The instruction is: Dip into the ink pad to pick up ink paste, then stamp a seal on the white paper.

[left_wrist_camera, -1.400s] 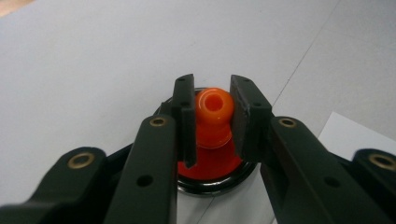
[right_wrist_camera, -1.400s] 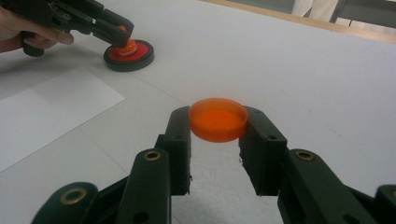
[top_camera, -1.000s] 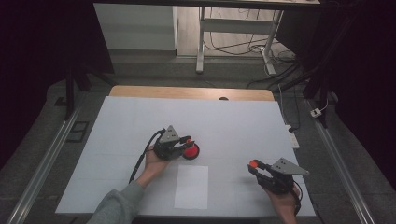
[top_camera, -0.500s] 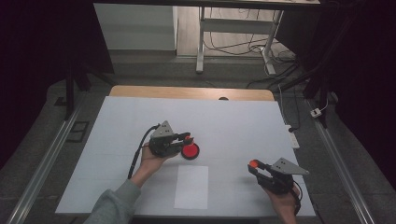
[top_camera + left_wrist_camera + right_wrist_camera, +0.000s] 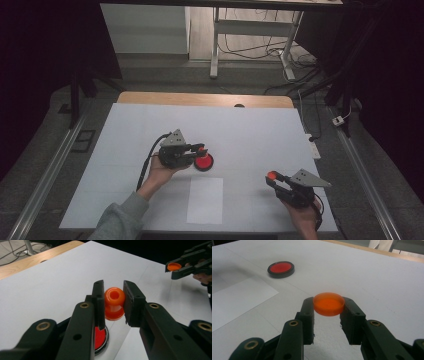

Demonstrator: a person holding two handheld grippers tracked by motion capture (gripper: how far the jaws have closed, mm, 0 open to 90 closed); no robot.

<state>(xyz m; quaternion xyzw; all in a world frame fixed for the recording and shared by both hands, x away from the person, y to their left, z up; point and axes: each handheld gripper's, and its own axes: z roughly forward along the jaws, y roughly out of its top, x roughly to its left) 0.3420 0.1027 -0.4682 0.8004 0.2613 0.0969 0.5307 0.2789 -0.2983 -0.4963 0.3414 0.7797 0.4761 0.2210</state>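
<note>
My left gripper (image 5: 113, 300) is shut on a small orange bottle-shaped piece (image 5: 114, 303), whose open round mouth faces the camera. In the high view this gripper (image 5: 200, 150) hovers just above and left of a red disc with a black rim (image 5: 204, 161), which lies flat on the white table. That disc (image 5: 100, 337) shows under the left jaw. My right gripper (image 5: 328, 307) is shut on a shallow orange cap (image 5: 328, 303), held level a little above the table near the front right (image 5: 271, 176). The red disc (image 5: 281, 268) lies far off to its left.
A white sheet of paper (image 5: 205, 200) lies near the table's front edge between the two hands. The white tabletop (image 5: 260, 135) ends in a wooden strip (image 5: 200, 99) at the back. Metal rails run along both sides, and cables lie on the floor beyond.
The left gripper with the orange piece has shifted slightly off the red disc, a little up in the picture. The right gripper has stayed still.
</note>
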